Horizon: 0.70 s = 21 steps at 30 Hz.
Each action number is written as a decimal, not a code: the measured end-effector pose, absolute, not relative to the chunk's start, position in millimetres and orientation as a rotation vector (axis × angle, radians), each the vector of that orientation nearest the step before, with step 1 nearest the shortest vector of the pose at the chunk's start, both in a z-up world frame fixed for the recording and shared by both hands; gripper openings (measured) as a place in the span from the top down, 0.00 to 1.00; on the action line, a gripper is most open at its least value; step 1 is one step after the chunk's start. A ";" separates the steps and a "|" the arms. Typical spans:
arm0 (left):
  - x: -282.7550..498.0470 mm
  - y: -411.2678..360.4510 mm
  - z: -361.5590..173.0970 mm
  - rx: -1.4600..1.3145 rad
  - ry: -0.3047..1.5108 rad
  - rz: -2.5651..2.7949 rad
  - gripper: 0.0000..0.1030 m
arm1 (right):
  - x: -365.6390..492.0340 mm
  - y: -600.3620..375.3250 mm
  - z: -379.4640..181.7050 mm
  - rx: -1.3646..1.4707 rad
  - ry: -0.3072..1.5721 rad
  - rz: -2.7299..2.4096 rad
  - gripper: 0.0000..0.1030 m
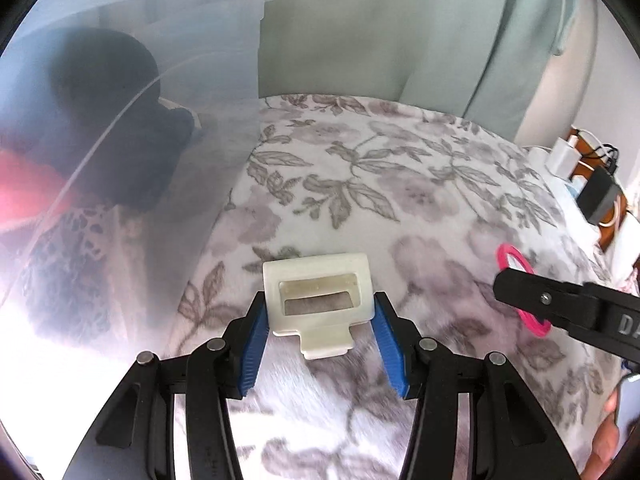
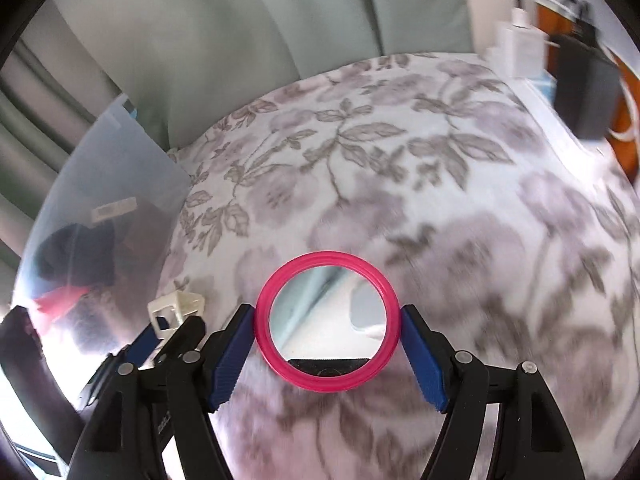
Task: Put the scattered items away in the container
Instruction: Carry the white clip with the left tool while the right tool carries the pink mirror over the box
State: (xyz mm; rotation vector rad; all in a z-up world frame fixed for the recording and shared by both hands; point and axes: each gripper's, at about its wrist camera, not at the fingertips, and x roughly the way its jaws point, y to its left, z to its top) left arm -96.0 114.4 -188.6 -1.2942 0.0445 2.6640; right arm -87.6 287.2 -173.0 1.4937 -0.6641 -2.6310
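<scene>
Left gripper holding white clip, right gripper gripping pink mirror, "DA" lettering.

Bed: carries all loose items.
Container: on bed, far left; soft items inside.
Plastic frame: on bed, right of container, between left hand-held gripper fingers.
Round mirror: on bed, right of frame, between right hand-held gripper fingers.
Chargers: beyond bed's right edge.
Curtain: behind bed.
</scene>
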 end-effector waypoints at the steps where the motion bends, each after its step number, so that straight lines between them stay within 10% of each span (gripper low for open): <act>1: -92.9 114.7 -186.6 -1.293 0.044 2.662 0.49 | -79.8 290.4 -168.3 1.485 -0.676 -2.630 0.27; 21: -18.7 75.1 -51.9 -0.887 -0.130 2.783 0.49 | -12.6 269.4 -56.2 1.137 -0.660 -2.705 0.27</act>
